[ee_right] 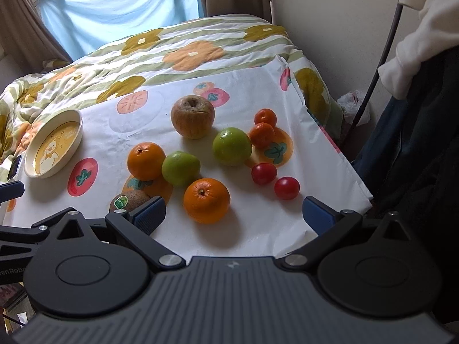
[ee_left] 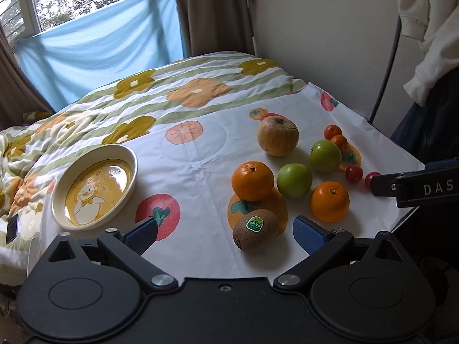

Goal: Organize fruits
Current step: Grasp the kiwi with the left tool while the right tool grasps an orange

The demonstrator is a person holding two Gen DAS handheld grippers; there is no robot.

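Fruits lie on a white fruit-print cloth: a kiwi with a green sticker, two oranges, two green apples, a wrinkled apple, two small tangerines and two cherry tomatoes. A duck-print dish sits empty at left. My left gripper is open, with the kiwi between its fingers. My right gripper is open, just in front of an orange; the kiwi lies by its left finger.
A flowered quilt lies behind the cloth on the bed. A wall and hanging clothes are at right, beyond the cloth's edge. A dark phone lies left of the dish. The right gripper's body enters the left wrist view at right.
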